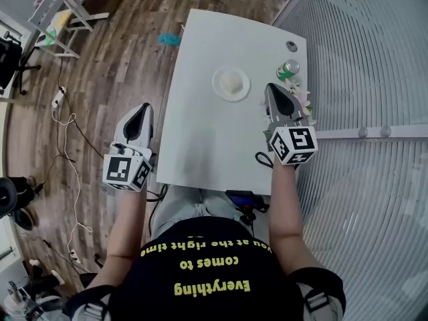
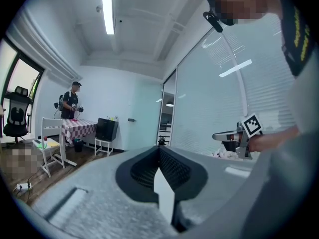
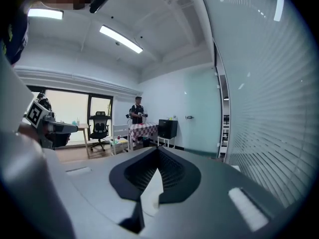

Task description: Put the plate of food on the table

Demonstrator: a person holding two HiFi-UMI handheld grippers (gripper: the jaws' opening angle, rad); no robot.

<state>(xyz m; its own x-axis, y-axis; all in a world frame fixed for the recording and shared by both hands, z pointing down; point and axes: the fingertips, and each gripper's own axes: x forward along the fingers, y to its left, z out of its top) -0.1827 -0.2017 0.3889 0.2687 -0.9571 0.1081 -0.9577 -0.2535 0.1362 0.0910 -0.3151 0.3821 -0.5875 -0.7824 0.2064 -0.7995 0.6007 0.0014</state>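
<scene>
The plate of food point(image 1: 231, 83) sits flat on the white table point(image 1: 207, 146), near the middle of the far half. Nothing is holding it. So the main job looks done: the plate is on the table.

The left gripper point(image 1: 141, 112) hangs just off the table's left edge, over the wood floor point(image 1: 114, 59). In the left gripper view its jaws point(image 2: 159, 153) are pressed together, with nothing between them. The right gripper point(image 1: 274, 91) is over the right side of the table, near the plate but not touching it. In the right gripper view its jaws point(image 3: 158, 156) are pressed together too, and they are empty.

A green can point(image 1: 289, 67) stands by the table's right edge, a little past the right gripper. It is apart from the plate.

The food is pale and sits in the middle of the plate. It is too small in the head view to say what kind of food it is.

What is left seems very little. Both grippers are already off the plate, so the person may only need to pull the arms back and stop.
</scene>
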